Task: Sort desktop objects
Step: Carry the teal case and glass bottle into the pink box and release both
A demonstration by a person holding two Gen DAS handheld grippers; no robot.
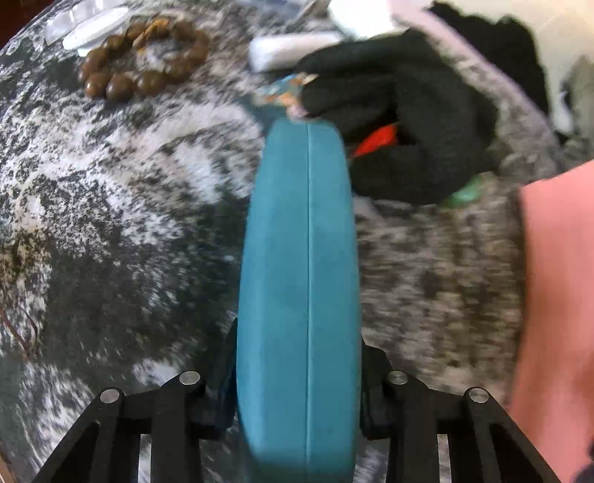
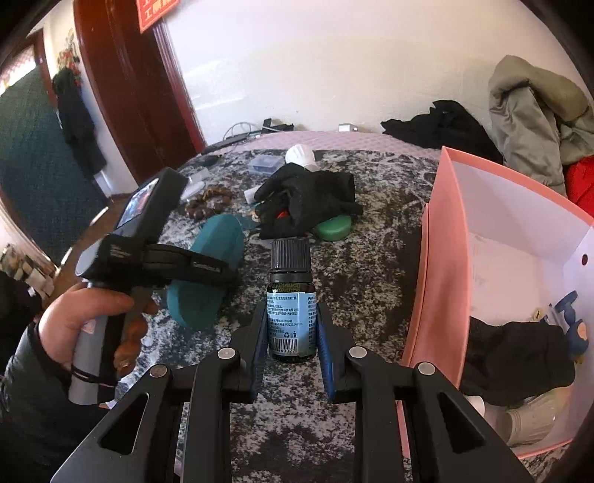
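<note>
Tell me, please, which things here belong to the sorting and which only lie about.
For sorting: teal case in left hand-held gripper, small bottle in right hand-held gripper, pink box.

Lying about: grey jacket, black garment, cables.

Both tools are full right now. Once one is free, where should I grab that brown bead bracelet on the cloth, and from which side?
Take the bead bracelet from above, one finger inside the ring and one outside, closing across a single strand of beads. It lies flat on the patterned cloth, so a side approach would probably only push it. Its near arc looks best: clear plastic pieces crowd the far edge and the black glove lies to the right.
</note>
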